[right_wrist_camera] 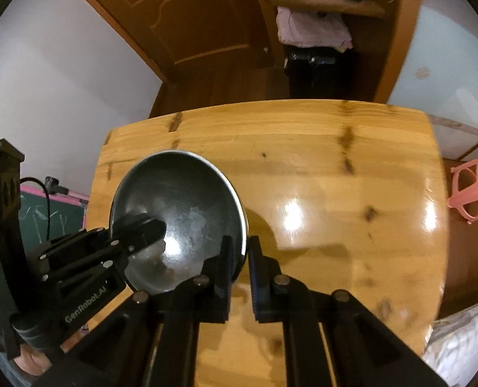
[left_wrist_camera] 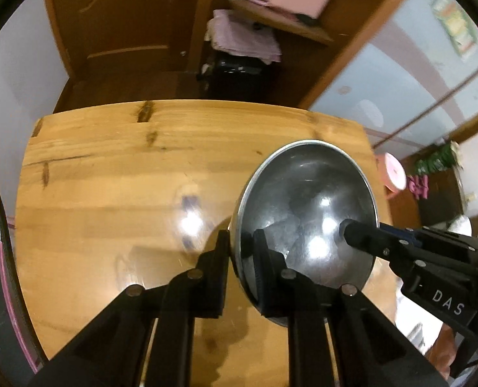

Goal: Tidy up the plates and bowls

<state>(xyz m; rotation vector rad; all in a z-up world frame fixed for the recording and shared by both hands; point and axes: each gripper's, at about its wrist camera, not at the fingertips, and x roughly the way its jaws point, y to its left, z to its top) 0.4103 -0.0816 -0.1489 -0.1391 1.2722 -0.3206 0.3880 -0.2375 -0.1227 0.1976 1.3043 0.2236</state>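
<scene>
A steel bowl (left_wrist_camera: 306,200) is held over the wooden table (left_wrist_camera: 109,167), tilted so its shiny inside faces both cameras. My left gripper (left_wrist_camera: 240,251) is shut on the bowl's left rim, one finger outside the wall and one inside. In the right wrist view the same bowl (right_wrist_camera: 180,200) sits left of centre, and my right gripper (right_wrist_camera: 242,254) is shut on its right rim. Each gripper also shows in the other's view: the right gripper (left_wrist_camera: 351,235) reaches in from the right, the left gripper (right_wrist_camera: 148,230) from the left. The bowl's shadow falls on the table (right_wrist_camera: 335,161).
No other dishes show on the tabletop. A pink stool (right_wrist_camera: 474,187) stands off the table's right side. A green chalkboard with a pink frame (right_wrist_camera: 55,216) and a black cable lie to the left. Behind the table are a wooden door (right_wrist_camera: 190,16) and shelves with pink cloth (right_wrist_camera: 313,29).
</scene>
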